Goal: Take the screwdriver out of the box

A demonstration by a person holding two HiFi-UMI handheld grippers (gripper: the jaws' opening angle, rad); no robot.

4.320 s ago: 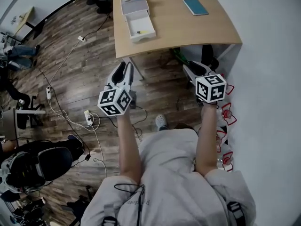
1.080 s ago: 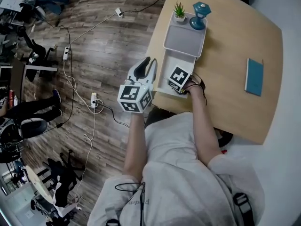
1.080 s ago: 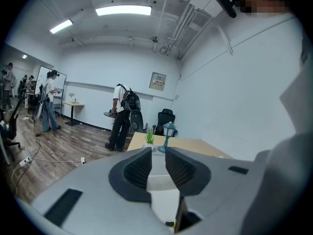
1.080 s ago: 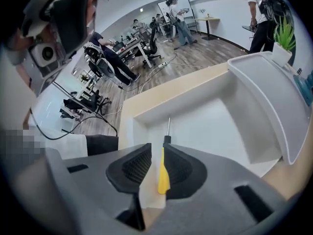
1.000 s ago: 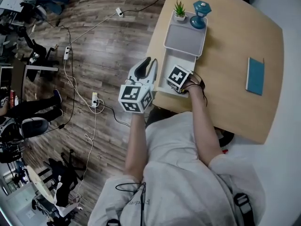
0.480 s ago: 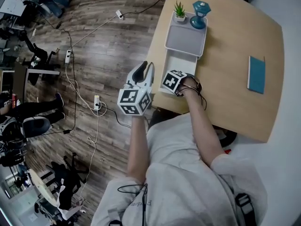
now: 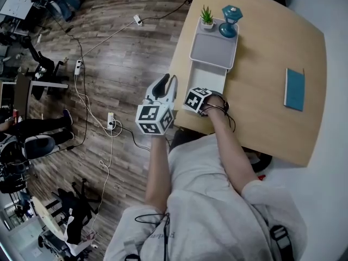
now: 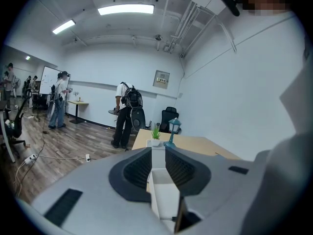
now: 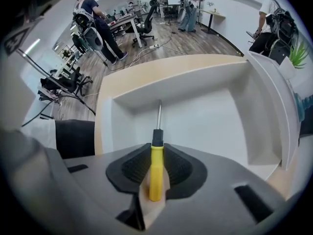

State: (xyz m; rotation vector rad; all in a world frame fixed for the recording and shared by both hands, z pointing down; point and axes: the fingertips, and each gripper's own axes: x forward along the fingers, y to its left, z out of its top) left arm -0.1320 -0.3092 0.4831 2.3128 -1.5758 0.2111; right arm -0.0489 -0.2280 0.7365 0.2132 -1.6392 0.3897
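Observation:
A screwdriver [image 9: 155, 175] with a yellow handle and a thin steel shaft lies in the white open box [image 9: 210, 126]. My right gripper [image 9: 157, 149] points straight down into the box. Its jaws are closing, and the pads sit against both sides of the handle. In the head view the right gripper [image 7: 199, 100] hangs over the near end of the box [image 7: 209, 76], and its marker cube hides the screwdriver. My left gripper [image 7: 166, 84] is held level beside the table's left edge. It is open with nothing between its fingers. The box [image 8: 164, 195] shows through its gap.
A grey tray [image 7: 213, 49] adjoins the box's far end, with a small potted plant [image 7: 206, 14] and a teal lamp [image 7: 229, 20] behind it. A teal book [image 7: 294, 89] lies on the wooden table [image 7: 261, 113]. Cables and power strips [image 7: 110, 119] cross the floor on the left.
Since several seconds ago the person has come up to the table. In the last second the right gripper sank and tilted over the box's near end. The left gripper barely moved.

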